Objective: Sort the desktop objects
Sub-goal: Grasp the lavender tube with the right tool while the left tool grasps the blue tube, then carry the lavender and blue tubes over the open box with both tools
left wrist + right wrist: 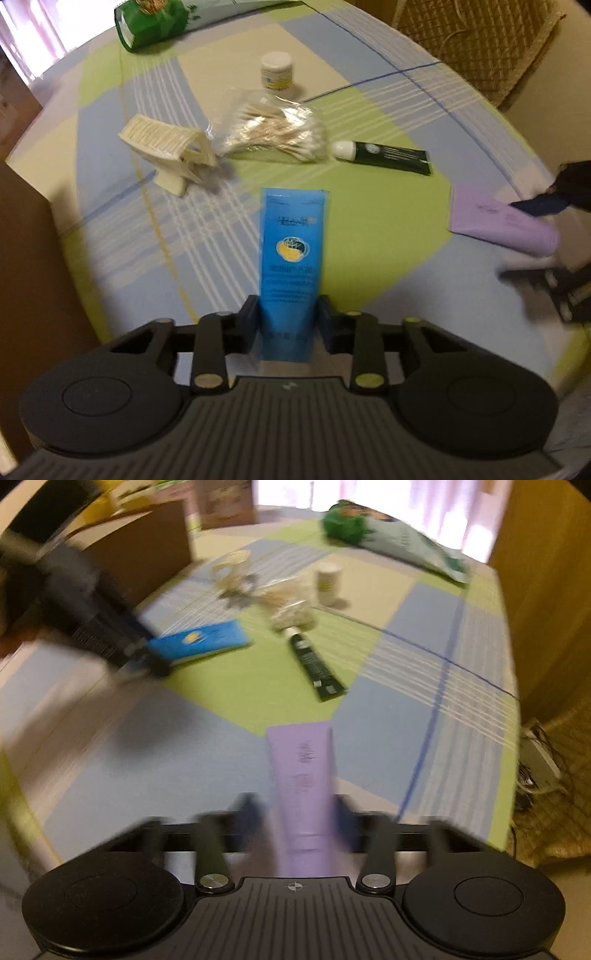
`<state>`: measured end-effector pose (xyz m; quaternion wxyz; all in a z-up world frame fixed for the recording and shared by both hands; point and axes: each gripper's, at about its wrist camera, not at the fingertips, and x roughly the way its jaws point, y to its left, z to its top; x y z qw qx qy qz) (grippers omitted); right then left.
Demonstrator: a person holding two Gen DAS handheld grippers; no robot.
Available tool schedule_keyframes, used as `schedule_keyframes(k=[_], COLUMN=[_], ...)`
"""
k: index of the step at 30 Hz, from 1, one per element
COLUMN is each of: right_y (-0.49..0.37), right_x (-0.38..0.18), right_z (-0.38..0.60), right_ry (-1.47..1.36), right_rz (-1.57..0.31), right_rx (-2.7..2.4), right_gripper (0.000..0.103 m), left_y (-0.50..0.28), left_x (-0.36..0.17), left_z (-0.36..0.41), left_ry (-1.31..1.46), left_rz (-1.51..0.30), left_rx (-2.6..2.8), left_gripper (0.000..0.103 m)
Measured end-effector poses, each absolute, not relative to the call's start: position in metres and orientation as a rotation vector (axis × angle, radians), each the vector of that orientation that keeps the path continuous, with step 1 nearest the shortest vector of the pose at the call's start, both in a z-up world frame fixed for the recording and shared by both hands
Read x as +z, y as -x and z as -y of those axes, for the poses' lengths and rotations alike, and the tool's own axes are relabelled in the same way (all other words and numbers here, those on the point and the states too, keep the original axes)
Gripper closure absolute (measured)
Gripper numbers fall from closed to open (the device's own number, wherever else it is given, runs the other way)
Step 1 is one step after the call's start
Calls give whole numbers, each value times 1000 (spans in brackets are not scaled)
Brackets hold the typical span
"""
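The left wrist view looked down on a table covered with a checked cloth (388, 206) of green, blue and cream. The left gripper (288, 314) was clenched on a blue tube (291, 258): its two dark fingers pressed the tube's lower sides, and the tube stretched away from the camera over the cloth. Beyond it lay a cream hair clip (166, 147), touching a clear bag of cotton swabs (277, 133). Just right of the bag lay a dark green tube (388, 158) with a white cap. A small white jar (279, 72) stood farther back, and a green package (155, 22) lay at the far edge. At the right edge, the right gripper (546, 240) held a purple tube (506, 221) resting on the cloth.

The right wrist view was blurred. The right gripper (299, 812) was clenched on the purple tube (303, 775), a finger tight against each side, the tube pointing away over the cloth (388, 720). At upper left, the left gripper (147, 657) held the blue tube (199, 640). The dark green tube (314, 664) lay near the middle, with the swab bag (291, 609), jar (328, 579) and green package (388, 535) behind it.
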<state>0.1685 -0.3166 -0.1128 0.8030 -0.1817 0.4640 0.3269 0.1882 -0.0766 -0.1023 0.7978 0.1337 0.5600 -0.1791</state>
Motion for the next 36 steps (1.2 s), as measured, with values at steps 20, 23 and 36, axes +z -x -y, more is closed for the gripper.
schedule_keyframes(k=[20, 23, 36], right_y=[-154, -153, -152], right_x=[-63, -50, 1], right_z=[286, 263, 152], right_ry=[73, 74, -52], right_rz=[-988, -963, -869], right_rx=[641, 676, 881], right_gripper=[69, 69, 69], left_y=[-107, -99, -63], left_x=[-4, 15, 61], left_z=[31, 9, -122], left_ry=[-205, -192, -92], left_rz=[-969, -922, -831], left_rx=[-333, -295, -39], left_gripper=[77, 77, 77])
